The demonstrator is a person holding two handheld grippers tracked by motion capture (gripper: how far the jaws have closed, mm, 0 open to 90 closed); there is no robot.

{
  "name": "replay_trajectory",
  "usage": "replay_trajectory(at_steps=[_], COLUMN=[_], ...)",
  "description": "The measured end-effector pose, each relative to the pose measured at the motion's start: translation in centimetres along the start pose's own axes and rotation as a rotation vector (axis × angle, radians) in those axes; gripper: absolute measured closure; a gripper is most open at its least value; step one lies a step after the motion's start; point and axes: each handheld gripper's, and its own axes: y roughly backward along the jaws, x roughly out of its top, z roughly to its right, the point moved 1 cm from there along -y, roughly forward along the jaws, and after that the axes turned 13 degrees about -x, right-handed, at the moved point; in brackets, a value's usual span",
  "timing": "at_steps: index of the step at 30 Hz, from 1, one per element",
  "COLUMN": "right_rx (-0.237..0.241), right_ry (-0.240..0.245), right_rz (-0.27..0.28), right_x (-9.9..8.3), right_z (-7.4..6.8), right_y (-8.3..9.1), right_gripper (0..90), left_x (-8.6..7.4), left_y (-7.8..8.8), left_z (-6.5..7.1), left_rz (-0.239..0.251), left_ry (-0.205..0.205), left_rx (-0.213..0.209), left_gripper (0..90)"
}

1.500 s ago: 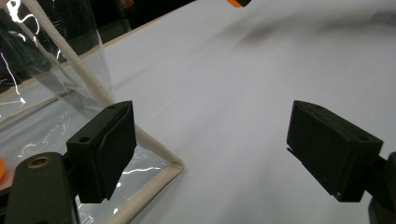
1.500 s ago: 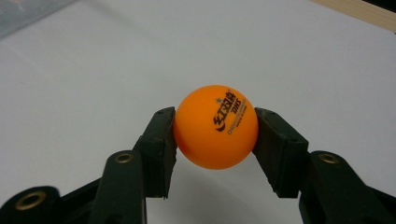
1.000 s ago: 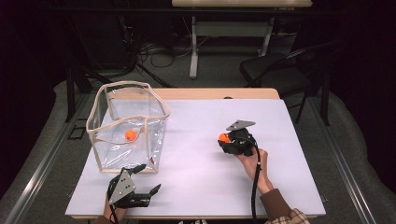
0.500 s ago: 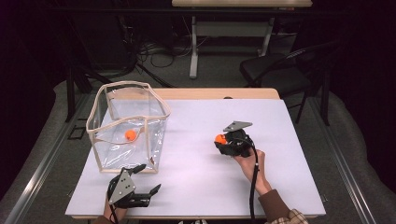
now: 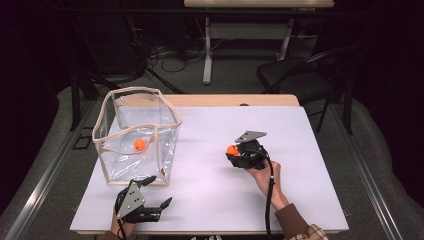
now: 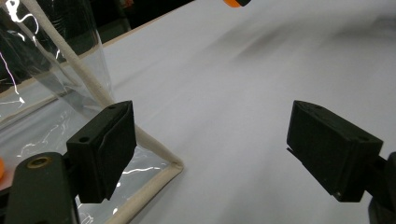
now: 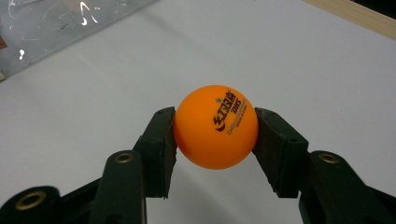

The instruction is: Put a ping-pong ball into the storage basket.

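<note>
An orange ping-pong ball [image 7: 215, 127] with black print sits between the two black pads of my right gripper [image 7: 215, 140], which is shut on it. In the high view that gripper [image 5: 234, 151] is a little above the white table, right of centre, with the ball [image 5: 232, 149] at its tip. A second orange ball [image 5: 139, 145] lies inside the clear plastic bag [image 5: 131, 132] with cream trim at the left. My left gripper [image 5: 159, 192] rests near the table's front left, just in front of the bag, with its jaws wide apart [image 6: 212, 149] and nothing between them.
The white table sheet [image 5: 210, 190] has free room between the bag and my right hand. The bag's cream bottom corner [image 6: 161, 161] lies close to the left gripper's left pad. A dark chair [image 5: 295, 75] and a table leg stand beyond the far edge.
My right gripper, with the orange ball in it, has shifted slightly up and to the left. The left gripper and the bag have not moved.
</note>
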Motion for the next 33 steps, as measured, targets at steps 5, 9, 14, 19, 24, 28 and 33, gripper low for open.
replay_trajectory(at_steps=[5,9,14,19,24,28,33], right_rx=[0.006,0.008,0.014,0.019,0.022,0.026,0.029], right_ry=[0.007,0.013,0.019,0.03,0.033,0.036,0.043], right_rz=[0.001,0.006,0.006,0.006,0.008,0.011,0.008], right_x=[0.1,0.2,0.3,0.5,0.6,0.7,0.7], right_z=[-0.3,-0.5,-0.9,-1.4,-1.7,-1.9,-2.3], right_y=[0.0,0.0,0.0,-0.1,-0.1,-0.1,-0.1], right_gripper=[50.6,50.6,50.6,50.6,50.6,50.6,50.6], left_x=[0.0,0.0,0.0,0.0,0.0,0.0,0.0], left_y=[0.0,0.0,0.0,0.0,0.0,0.0,-0.1], left_z=[0.0,0.0,0.0,0.0,0.0,0.0,0.0], left_rz=[0.001,0.0,-0.002,0.0,-0.002,-0.002,-0.004], left_ry=[0.0,-0.001,-0.001,-0.001,0.0,0.0,-0.002], left_rx=[-0.002,-0.001,-0.001,-0.001,-0.002,-0.001,-0.003], left_gripper=[15.9,15.9,15.9,15.9,15.9,15.9,15.9])
